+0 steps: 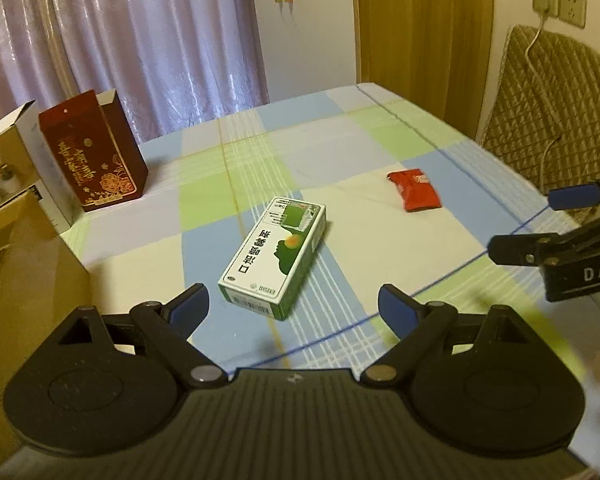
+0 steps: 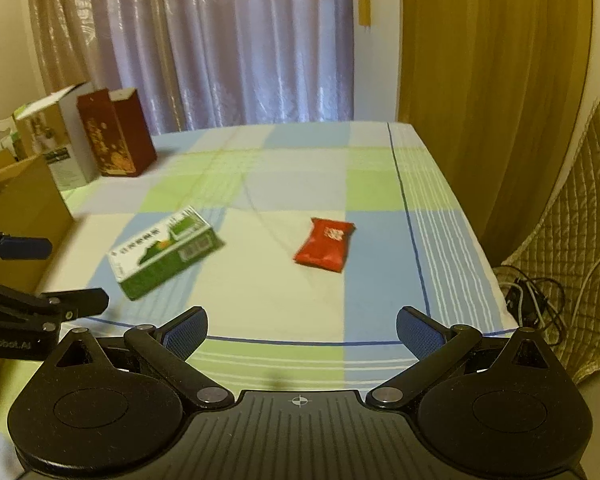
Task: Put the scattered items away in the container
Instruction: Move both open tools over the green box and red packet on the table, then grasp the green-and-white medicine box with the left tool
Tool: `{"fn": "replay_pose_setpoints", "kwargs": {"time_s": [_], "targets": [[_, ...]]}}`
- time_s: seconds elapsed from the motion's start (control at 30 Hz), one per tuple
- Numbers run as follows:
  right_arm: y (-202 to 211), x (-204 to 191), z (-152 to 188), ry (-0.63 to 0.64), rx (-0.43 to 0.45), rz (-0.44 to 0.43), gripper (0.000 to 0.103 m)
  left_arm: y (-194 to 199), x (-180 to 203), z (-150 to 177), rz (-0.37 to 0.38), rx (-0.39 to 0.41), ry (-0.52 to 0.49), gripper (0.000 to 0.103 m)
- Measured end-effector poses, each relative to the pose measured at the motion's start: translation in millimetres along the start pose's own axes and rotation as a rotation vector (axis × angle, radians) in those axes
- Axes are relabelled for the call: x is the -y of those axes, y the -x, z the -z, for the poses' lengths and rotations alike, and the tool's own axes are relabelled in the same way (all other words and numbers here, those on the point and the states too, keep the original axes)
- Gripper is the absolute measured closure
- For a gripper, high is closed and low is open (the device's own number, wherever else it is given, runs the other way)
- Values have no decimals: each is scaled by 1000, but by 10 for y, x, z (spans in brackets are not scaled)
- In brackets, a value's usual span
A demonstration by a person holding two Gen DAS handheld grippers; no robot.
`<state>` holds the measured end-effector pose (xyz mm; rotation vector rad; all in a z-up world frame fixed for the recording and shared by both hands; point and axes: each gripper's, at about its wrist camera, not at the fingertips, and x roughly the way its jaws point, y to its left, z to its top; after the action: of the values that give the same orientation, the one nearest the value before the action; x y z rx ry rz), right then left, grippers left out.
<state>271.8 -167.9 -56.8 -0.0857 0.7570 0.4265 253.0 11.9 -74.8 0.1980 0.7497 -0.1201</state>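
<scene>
Green box (image 1: 274,254) lies flat near the middle of the bed (image 1: 380,240), on the checked sheet, its short end pointing at the left hand-held gripper (image 1: 294,312), whose blue-padded fingers stand wide apart with nothing between them, just short of the box. Well to the right of the box a red packet (image 1: 414,195) rests on the sheet, apart from everything else. The right hand-held gripper (image 2: 302,332) is likewise spread wide and empty, hovering over the near edge of the bed with the packet ahead of it; bare sheet lies between each gripper and its nearest item. At the left edge of the bed stands a cardboard carton (image 2: 24,204), open at the top, with a white box (image 1: 24,160) and a dark red box (image 1: 94,152) with gold print upright just beyond it. Curtains (image 2: 240,40) hang behind the bed, a quilted cover (image 1: 560,120) leans at the right, and cables (image 2: 540,300) lie beside the bed corner.
</scene>
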Motion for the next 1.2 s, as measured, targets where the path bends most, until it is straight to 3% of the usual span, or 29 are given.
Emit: {"fn": "replay_pose_setpoints", "kwargs": {"time_s": [0.3,0.53,0.67,0.73,0.77,0.9,1.2], "targets": [[-346,173,-1,-41,-15,5,0,-501,104,-132,-54,0,-84,11],[-520,232,-26,-63,-17,-1,0,-838,18,-227,-18,-38,-125,11],[-608,240,-54,-75,-13,-9,0,-971,-71,-217,7,-89,-95,24],[-679,247,-74,-77,-11,-11,0,-994,-88,-198,8,-106,-89,35],[-713,249,-88,-76,-9,-10,0,-992,-90,-186,9,-114,-87,47],[-872,241,-181,-60,9,6,0,-880,-52,-109,21,-115,-62,50],[-1257,189,-401,-63,3,40,0,-831,-15,-43,20,-105,-7,48]]}}
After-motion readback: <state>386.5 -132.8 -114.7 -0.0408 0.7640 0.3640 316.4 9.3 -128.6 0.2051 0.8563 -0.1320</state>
